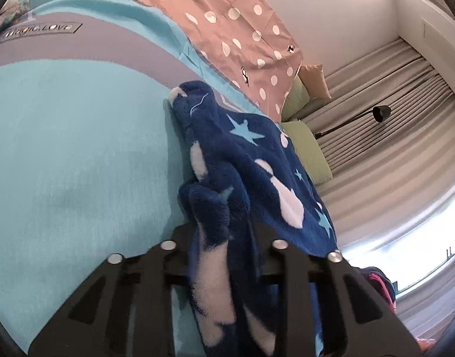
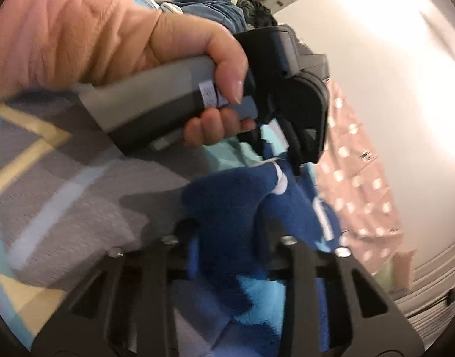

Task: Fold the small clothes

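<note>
while the blue fleece garment (image 1: 251, 160) lies bunched on the turquoise bedspread (image 1: 78, 148), the left gripper (image 1: 224, 238) pinches one fold of it and the right gripper (image 2: 227, 232) pinches another, beside the hand (image 2: 180, 47) holding the left tool

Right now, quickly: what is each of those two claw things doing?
Left gripper: closed on the fluffy dark blue garment with white and light blue stars.
Right gripper: closed on another part of the same garment.
</note>
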Action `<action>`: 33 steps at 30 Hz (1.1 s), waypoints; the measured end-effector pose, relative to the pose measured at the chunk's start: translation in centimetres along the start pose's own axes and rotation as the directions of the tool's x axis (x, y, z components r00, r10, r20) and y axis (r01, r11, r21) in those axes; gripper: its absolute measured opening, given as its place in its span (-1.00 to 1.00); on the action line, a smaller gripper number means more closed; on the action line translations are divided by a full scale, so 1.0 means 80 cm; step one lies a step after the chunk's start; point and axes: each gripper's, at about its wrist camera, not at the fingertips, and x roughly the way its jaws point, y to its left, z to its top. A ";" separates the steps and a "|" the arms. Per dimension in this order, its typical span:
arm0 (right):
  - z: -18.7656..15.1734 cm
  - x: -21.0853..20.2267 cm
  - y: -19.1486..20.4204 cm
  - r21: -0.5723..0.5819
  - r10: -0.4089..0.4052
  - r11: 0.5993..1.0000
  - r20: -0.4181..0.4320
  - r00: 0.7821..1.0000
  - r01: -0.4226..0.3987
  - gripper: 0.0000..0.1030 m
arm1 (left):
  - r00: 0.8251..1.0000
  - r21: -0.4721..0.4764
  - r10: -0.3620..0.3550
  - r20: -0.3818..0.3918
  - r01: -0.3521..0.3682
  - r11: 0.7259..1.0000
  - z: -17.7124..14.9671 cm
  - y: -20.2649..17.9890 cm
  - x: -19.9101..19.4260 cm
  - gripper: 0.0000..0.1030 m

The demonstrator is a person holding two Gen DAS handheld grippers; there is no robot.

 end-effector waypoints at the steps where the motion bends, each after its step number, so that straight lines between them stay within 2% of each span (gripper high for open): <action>1: 0.001 -0.010 -0.003 0.027 0.037 0.999 -0.002 0.999 -0.037 -0.62 | 1.000 0.026 0.005 0.010 -0.006 1.000 -0.003 -0.005 -0.004 -0.52; 3: -0.007 -0.017 0.001 0.019 0.066 0.998 -0.011 0.998 -0.065 -0.65 | 1.000 0.052 -0.001 0.016 0.000 0.999 -0.011 -0.006 -0.012 -0.52; 5: -0.014 -0.012 0.006 0.001 0.068 0.998 -0.008 0.998 -0.068 -0.66 | 1.000 0.033 -0.016 0.017 0.016 0.999 -0.017 0.003 -0.015 -0.51; 7: -0.013 -0.012 -0.006 0.042 0.079 0.996 -0.008 0.997 -0.079 -0.66 | 1.000 0.006 -0.022 0.023 0.021 1.000 -0.020 0.010 -0.015 -0.50; 12: -0.016 -0.018 -0.010 0.114 0.095 0.989 0.007 0.995 -0.095 -0.64 | 0.999 0.016 0.030 0.027 -0.031 0.999 -0.020 -0.002 -0.018 -0.47; 16: -0.019 -0.027 -0.014 0.196 0.149 0.969 0.022 0.989 -0.150 -0.42 | 0.996 0.015 0.080 0.042 -0.081 0.997 -0.022 -0.009 -0.017 -0.37; 18: -0.018 -0.030 -0.016 0.228 0.168 0.958 0.035 0.985 -0.172 -0.36 | 0.994 0.016 0.101 0.052 -0.102 0.995 -0.025 -0.009 -0.018 -0.25; 20: -0.017 -0.034 -0.013 0.222 0.169 0.959 0.045 0.985 -0.175 -0.20 | 0.991 0.017 0.120 0.063 -0.121 0.992 -0.028 -0.007 -0.020 -0.10; 26: -0.019 -0.032 -0.010 0.197 0.149 0.968 0.055 0.987 -0.157 -0.13 | 0.987 0.053 0.147 0.060 -0.150 0.987 -0.025 -0.012 -0.018 0.11; 30: -0.026 -0.035 -0.002 0.191 0.146 0.970 0.054 0.988 -0.154 -0.03 | 0.989 0.049 0.135 0.062 -0.139 0.989 -0.025 -0.009 -0.017 0.16; 33: -0.028 -0.034 0.005 0.162 0.109 0.980 0.048 0.993 -0.115 0.06 | 0.989 0.056 0.131 0.063 -0.135 0.989 -0.025 -0.010 -0.015 0.21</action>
